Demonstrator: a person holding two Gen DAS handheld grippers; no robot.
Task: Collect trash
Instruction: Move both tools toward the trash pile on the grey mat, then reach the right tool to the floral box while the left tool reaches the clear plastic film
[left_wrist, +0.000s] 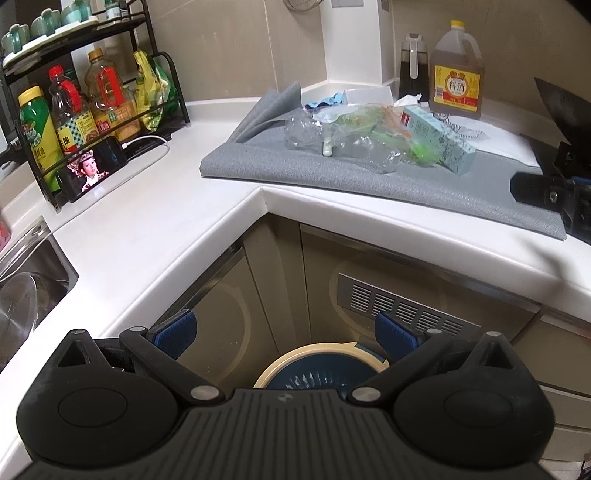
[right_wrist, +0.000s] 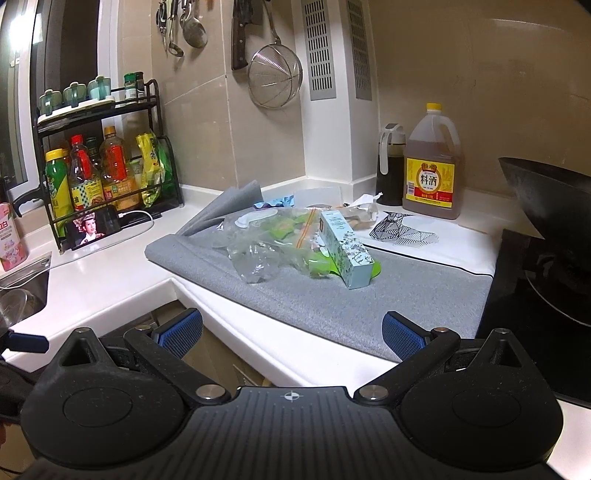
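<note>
My left gripper (left_wrist: 286, 332) hangs spread wide and empty over the bin (left_wrist: 317, 365) below the counter; my right gripper (right_wrist: 291, 332), equally agape, faces the trash pile (right_wrist: 291, 240) lying well ahead on the grey mat (right_wrist: 406, 306).

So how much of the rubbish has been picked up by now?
Nothing looks done yet. The crumpled clear plastic, the green-printed bag and the pale blue carton all lie on the grey mat. Nothing is in hand: the left gripper and right gripper are both open and empty. The bin below the counter shows only its liner, so every piece is left.
</note>
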